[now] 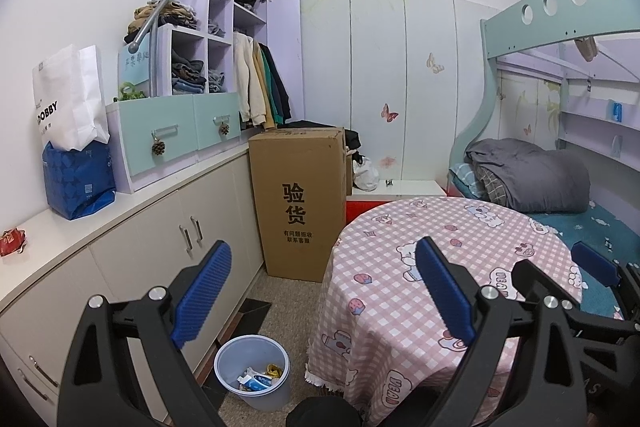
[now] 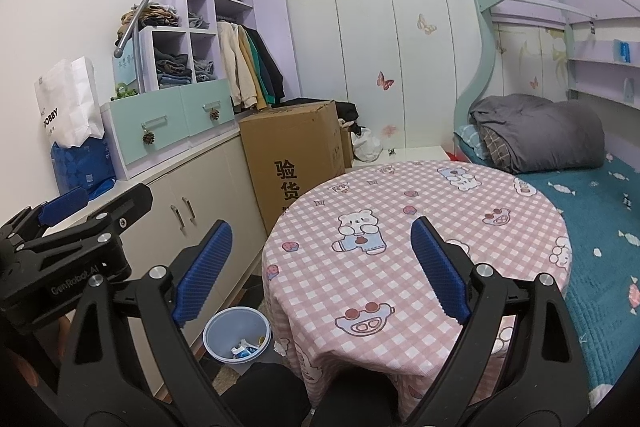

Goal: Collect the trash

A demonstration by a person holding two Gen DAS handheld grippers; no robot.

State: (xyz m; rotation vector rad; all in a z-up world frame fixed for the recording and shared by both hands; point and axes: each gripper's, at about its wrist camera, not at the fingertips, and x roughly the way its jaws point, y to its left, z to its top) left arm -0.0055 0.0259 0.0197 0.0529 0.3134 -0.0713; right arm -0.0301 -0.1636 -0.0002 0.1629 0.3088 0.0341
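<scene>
Both the left gripper (image 1: 324,291) and right gripper (image 2: 322,271) wide open, empty; next likely: left reaches crumpled red wrapper (image 1: 12,242) on white countertop (image 1: 120,211), then pale-blue plastic bin (image 1: 253,371).

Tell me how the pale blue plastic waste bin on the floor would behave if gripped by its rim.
The pale blue plastic waste bin probably lifts easily: only a few wrappers lie inside. Its thin rim may flex under the fingers. Held by one side, it would likely tilt and could spill them.
</scene>
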